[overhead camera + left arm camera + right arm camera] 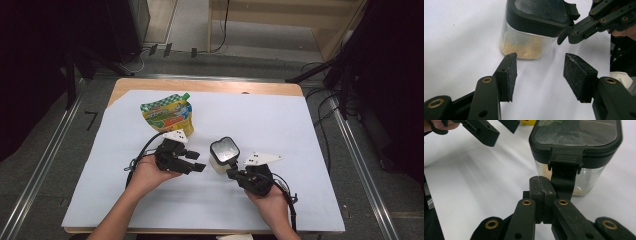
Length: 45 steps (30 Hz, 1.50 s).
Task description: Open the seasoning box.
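Observation:
A clear container with a black lid stands in the middle of the white sheet, with beige granules at its bottom. My left gripper lies just left of it, pointing at it. Its jaws are open and nothing is between the pads. My right gripper comes in from the front right. Its pads are shut together with nothing between them, right at the hanging black lid latch. From the left gripper view, the right gripper shows at the container's right side.
A yellow-green spouted pouch stands behind the left gripper. The white sheet covers a wooden table whose back edge shows. Metal rails run along both sides of the table, and cables lie on the floor behind it.

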{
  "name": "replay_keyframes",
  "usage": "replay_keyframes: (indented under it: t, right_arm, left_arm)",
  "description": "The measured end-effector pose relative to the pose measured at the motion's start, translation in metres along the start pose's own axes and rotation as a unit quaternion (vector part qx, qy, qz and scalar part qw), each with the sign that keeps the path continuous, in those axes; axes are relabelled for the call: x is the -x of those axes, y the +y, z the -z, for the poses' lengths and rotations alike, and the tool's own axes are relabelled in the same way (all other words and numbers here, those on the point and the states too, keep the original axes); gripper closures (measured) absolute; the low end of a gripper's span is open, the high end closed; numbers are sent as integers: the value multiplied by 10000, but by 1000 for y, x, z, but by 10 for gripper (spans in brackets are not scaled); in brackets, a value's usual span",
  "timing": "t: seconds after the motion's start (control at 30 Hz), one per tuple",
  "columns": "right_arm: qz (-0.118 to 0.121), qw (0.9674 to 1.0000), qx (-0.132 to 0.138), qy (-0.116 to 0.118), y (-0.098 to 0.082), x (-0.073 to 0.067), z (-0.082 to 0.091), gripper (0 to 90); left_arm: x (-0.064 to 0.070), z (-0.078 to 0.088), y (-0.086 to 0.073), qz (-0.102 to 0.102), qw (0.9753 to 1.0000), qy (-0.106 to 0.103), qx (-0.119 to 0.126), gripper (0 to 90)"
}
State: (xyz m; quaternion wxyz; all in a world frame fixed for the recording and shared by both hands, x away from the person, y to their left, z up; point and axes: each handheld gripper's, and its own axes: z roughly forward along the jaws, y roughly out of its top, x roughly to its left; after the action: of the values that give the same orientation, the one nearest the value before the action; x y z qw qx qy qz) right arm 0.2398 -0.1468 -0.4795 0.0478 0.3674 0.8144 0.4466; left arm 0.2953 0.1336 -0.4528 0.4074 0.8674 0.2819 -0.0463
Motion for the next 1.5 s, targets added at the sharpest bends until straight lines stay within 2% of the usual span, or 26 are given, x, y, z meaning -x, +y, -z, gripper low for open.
replay_keyframes:
  t: [0.27,0.37,0.5,0.63,0.73,0.9,0.97,1.03,1.1,1.17,1.3,1.37,1.5]
  right_arm:
    - [-144,9999,12,-79,0,16,9,900]
    - [-218,9997,11,-119,1,23,11,900]
    - [-283,9994,12,-185,1,32,14,900]
    - [-417,9988,11,-240,2,43,19,900]
    - [-500,9984,-19,-253,2,50,21,900]
    - [-490,9981,-128,-353,4,57,20,900]
    - [-502,9980,-126,-369,4,60,21,900]
    - [-516,9980,-89,-360,5,64,22,900]
    - [-561,9978,-87,-346,6,69,23,900]
    - [-579,9976,-86,-379,7,72,24,900]
    - [-639,9965,-76,-541,8,80,26,900]
    - [-710,9961,-36,-525,9,83,26,900]
    - [-689,9956,48,-633,12,86,36,900]
  left_arm:
    - [0,2,0,-59,9999,18,91,465]
    - [-1,2,0,88,9999,-59,88,496]
    - [-1,0,0,-81,9999,29,109,520]
    - [-1,-4,0,-188,9995,-52,244,515]
    - [-2,-7,3,-180,9994,-105,287,474]
    - [-5,-12,13,-269,9987,-258,340,375]
    - [-5,-15,16,-312,9986,-340,258,353]
    - [-6,-18,19,-324,9987,-371,147,288]
    - [-7,-22,22,-271,9986,-460,60,256]
    - [-8,-27,28,-339,9978,-565,16,218]
    - [-10,-35,39,-447,9973,-574,11,215]
    - [-11,-39,44,-486,9972,-574,12,205]
    - [-10,-46,49,-540,9971,-539,-5,166]
